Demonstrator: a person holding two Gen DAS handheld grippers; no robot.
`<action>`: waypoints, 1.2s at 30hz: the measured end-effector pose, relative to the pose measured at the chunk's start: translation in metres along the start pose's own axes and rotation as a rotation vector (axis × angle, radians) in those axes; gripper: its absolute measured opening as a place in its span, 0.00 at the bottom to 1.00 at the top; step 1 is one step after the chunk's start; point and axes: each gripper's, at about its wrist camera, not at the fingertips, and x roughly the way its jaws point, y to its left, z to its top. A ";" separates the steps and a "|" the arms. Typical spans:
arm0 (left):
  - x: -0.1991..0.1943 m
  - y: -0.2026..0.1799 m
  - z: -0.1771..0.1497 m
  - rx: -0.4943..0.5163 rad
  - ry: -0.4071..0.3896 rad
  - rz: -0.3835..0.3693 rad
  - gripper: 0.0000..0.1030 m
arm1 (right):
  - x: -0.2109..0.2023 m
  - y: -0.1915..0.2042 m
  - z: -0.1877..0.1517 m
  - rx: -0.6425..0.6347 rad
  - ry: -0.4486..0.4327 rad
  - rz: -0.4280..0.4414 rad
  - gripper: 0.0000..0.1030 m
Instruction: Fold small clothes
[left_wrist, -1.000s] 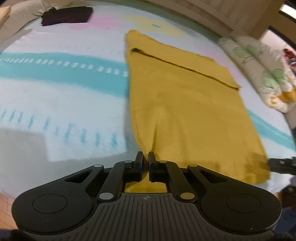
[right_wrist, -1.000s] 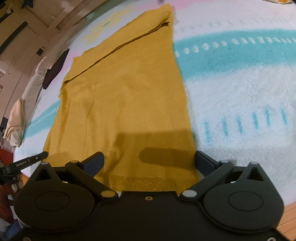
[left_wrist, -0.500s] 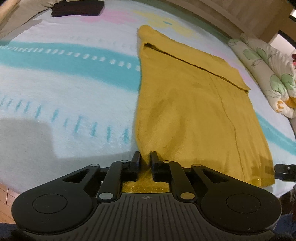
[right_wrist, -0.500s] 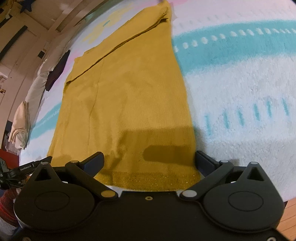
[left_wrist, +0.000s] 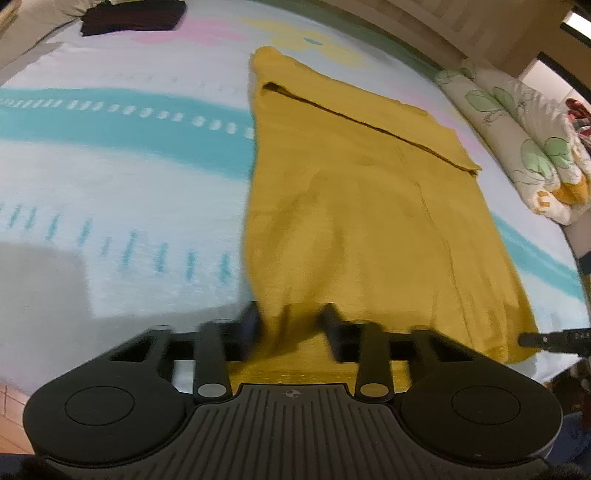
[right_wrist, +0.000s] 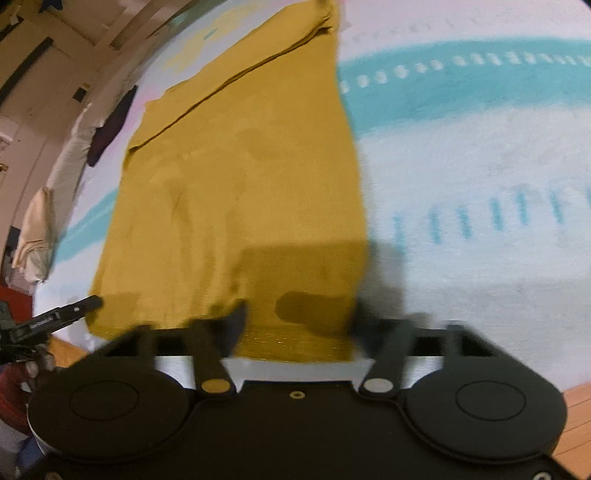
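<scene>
Biggest thing: white fleecy blanket (left_wrist: 122, 177) w/ teal stripes, teal dashes, pink + yellow patches, covering most of both frames. Wood floor (right_wrist: 580, 410) shows at lower right of right wrist view.

On it, center frame, lies the mustard-yellow garment (left_wrist: 354, 221), knit, spread flat & long, running from lower center up to upper center. Far end has a folded-over band w/ a dark diagonal crease line; a faint seam runs lengthwise right of center. Near hem looks glittery/ribbed in both views. Some soft wrinkles near the bottom; frames blurred there.

Right edge of left wrist view: floral pillow (left_wrist: 524, 147), white w/ green leaves + orange bits, well apart from garment. Upper left: dark folded cloth (left_wrist: 129, 18) on blanket's far edge. Left side of right wrist view: beige bundle (right_wrist: 35, 236), off the blanket.

Left tool (left_wrist: 291, 321): fingers parted, hem of garment lying between them, near garment's lower-left corner. Right tool (right_wrist: 299, 321): fingers wide apart over hem near lower-right corner, casting a shadow on the knit. Nothing blocks either.

Writing: small white text on the other tool's finger at left edge of right wrist view, too small to read.
</scene>
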 end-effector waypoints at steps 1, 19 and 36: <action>-0.001 0.002 0.000 -0.005 0.002 -0.011 0.06 | 0.002 -0.002 -0.001 0.015 0.012 0.021 0.17; -0.043 0.008 0.038 -0.167 -0.231 -0.148 0.05 | -0.058 -0.012 0.027 0.166 -0.407 0.247 0.17; -0.024 0.003 0.179 -0.194 -0.329 -0.184 0.05 | -0.056 0.015 0.155 0.165 -0.487 0.250 0.17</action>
